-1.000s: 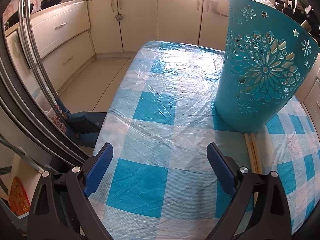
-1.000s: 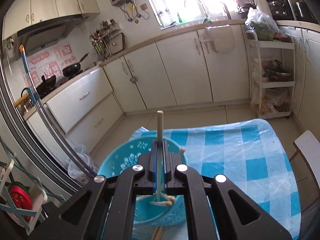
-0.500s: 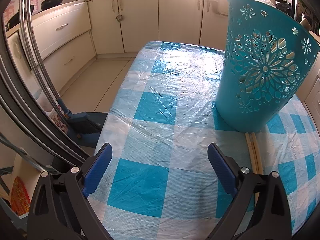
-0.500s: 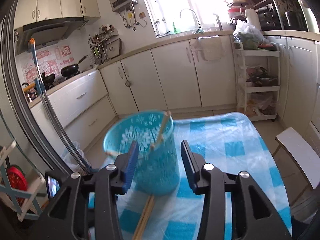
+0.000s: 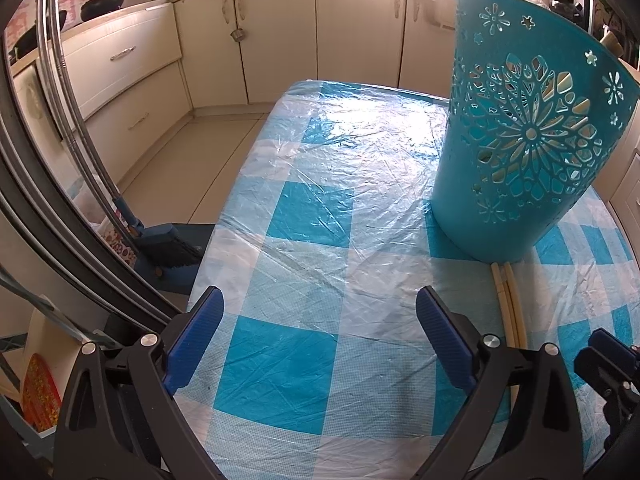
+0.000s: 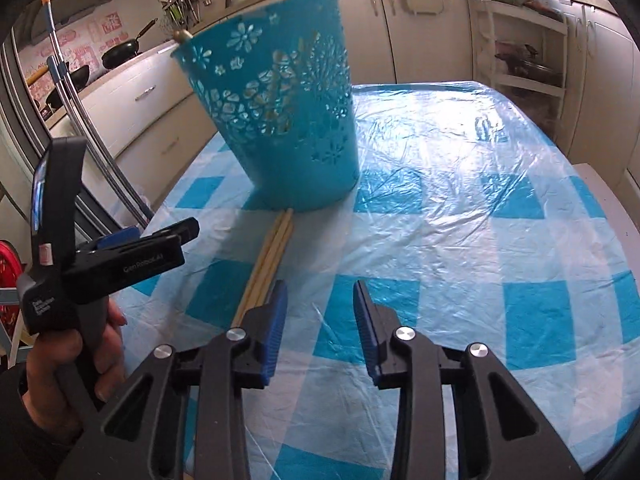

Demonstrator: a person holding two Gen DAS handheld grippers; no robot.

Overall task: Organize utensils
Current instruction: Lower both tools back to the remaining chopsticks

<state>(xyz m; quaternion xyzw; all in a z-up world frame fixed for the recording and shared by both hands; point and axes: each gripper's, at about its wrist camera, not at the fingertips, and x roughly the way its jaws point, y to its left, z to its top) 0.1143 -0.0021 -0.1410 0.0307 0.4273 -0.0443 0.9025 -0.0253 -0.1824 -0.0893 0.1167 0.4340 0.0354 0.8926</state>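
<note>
Your right gripper (image 6: 320, 320) has dropped low over the table since a second ago, when it was clamped on a chopstick above the basket; that stick is out of its grasp now and the jaws stand apart with nothing between them. Your left gripper (image 5: 320, 336) has hardly shifted, and its jaws gape wide over bare cloth, empty as well.

You are working on a table covered by a blue-and-white checked tablecloth (image 5: 320, 160) under a crinkled clear plastic sheet. On it stands the teal basket (image 5: 520, 140), a tall perforated bin with flower cut-outs, upright on the cloth, ahead of your left gripper and to its right. From the right wrist view the same basket (image 6: 280, 120) sits ahead and a little left, slightly blurred, with pale stick ends poking above its rim; how many are inside you cannot tell.

Loose chopsticks (image 6: 268, 256) lie flat on the cloth, side by side, their far ends touching the foot of the basket and their near ends running back beside the left finger of your right gripper. In the left wrist view those chopsticks (image 5: 508, 300) lie just right of the left gripper's right finger.

Your left hand (image 6: 76, 352) grips the handle of the left gripper at the left edge of the right wrist view.
</note>
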